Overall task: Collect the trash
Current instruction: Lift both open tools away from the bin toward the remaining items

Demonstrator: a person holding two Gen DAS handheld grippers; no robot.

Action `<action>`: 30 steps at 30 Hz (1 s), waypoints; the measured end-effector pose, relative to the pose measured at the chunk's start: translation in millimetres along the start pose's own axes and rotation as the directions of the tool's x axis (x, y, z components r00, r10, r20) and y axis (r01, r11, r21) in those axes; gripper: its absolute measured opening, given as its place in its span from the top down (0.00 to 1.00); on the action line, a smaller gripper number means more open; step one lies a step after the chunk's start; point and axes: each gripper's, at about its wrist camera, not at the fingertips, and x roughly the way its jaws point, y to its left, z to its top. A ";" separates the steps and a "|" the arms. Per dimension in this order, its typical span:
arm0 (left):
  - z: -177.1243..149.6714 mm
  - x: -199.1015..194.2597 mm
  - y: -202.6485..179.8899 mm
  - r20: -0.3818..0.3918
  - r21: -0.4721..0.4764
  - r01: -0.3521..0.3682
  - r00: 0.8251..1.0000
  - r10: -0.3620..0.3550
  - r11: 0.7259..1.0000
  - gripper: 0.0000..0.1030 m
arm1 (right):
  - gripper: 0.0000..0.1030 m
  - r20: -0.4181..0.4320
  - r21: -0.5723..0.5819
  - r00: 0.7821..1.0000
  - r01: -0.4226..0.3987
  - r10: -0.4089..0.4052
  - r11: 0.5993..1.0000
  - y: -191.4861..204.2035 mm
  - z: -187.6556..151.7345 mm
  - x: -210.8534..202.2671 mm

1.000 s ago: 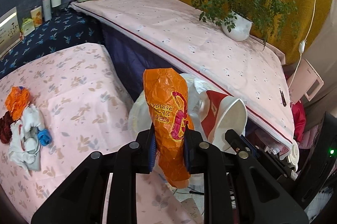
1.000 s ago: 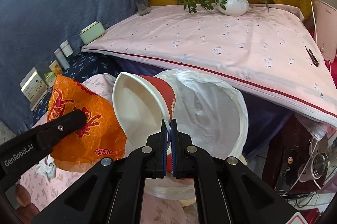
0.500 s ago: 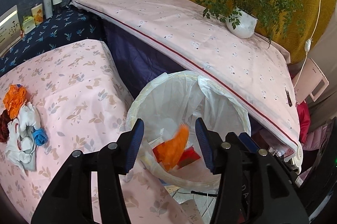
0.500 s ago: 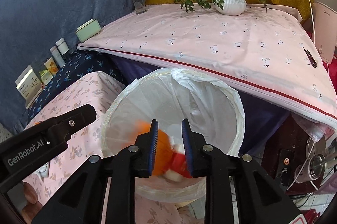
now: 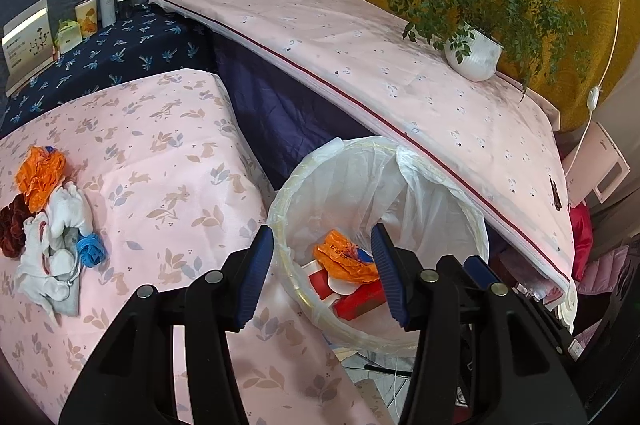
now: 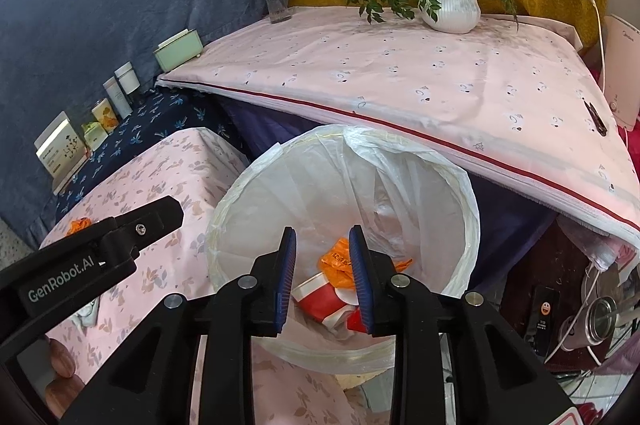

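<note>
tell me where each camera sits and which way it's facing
Left wrist: rides the left gripper, looking forward and down at the lined trash bin and pink tablecloth; its own open fingers show.
Right wrist: rides the right gripper, looking down into the trash bin; its own fingers and the left gripper show.
Shared: bin, orange wrapper, potted plant.

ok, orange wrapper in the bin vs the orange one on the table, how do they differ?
The orange wrapper in the bin lies loosely spread inside the lined trash bin, on the red-and-white paper cup. The orange wrapper on the table is crumpled tight beside white crumpled tissues. Both are orange plastic.
</note>
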 end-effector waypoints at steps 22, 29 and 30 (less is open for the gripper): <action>-14.3 -35.3 85.2 0.053 -0.133 -0.149 0.986 0.157 0.980 0.36 | 0.66 -0.011 -0.113 0.997 -0.071 0.070 0.991 64.6 -6.7 -6.1; -24.9 -49.3 135.4 0.050 -0.215 -0.214 0.972 0.230 0.953 0.32 | 0.64 -0.033 -0.169 0.994 -0.112 0.108 0.979 102.5 -15.1 -4.9; -26.8 -51.1 141.9 0.051 -0.221 -0.226 0.969 0.242 0.949 0.32 | 0.60 -0.035 -0.180 0.993 -0.118 0.113 0.977 109.1 -16.7 -4.9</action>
